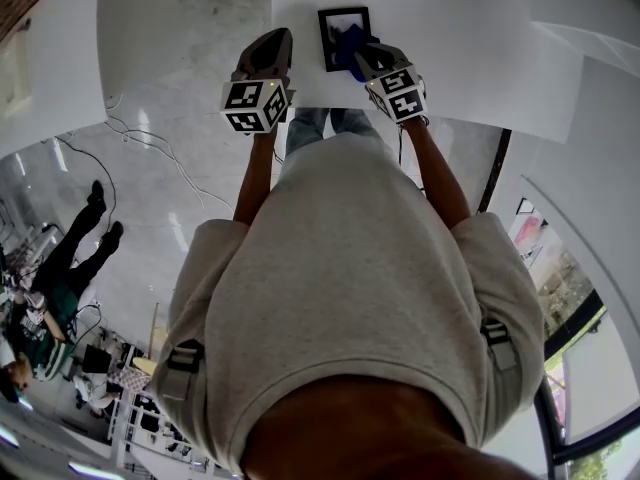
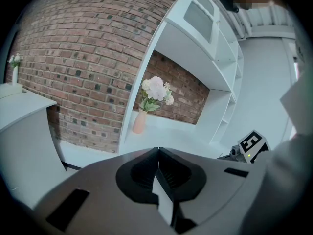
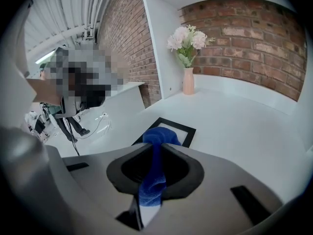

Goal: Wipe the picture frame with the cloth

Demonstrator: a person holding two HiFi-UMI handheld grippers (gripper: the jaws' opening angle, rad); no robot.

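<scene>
A black picture frame [image 1: 335, 30] lies flat on the white table [image 1: 480, 38], seen again in the right gripper view as a black border [image 3: 185, 128]. My right gripper [image 1: 368, 56] is shut on a blue cloth [image 3: 155, 148] that bunches out past the jaws onto the frame's near part; the same cloth [image 1: 350, 42] shows in the head view. My left gripper [image 1: 272, 50] hovers at the table's left edge, beside the frame, jaws shut with nothing between them. In the left gripper view the left gripper [image 2: 157, 152] points at the shelf wall.
A pink vase of pale flowers [image 3: 188, 50] stands at the back in a white shelf niche against a brick wall [image 3: 244, 28]. A person [image 1: 60, 268] stands on the floor to my left. Cables [image 1: 150, 143] lie on the floor near the table.
</scene>
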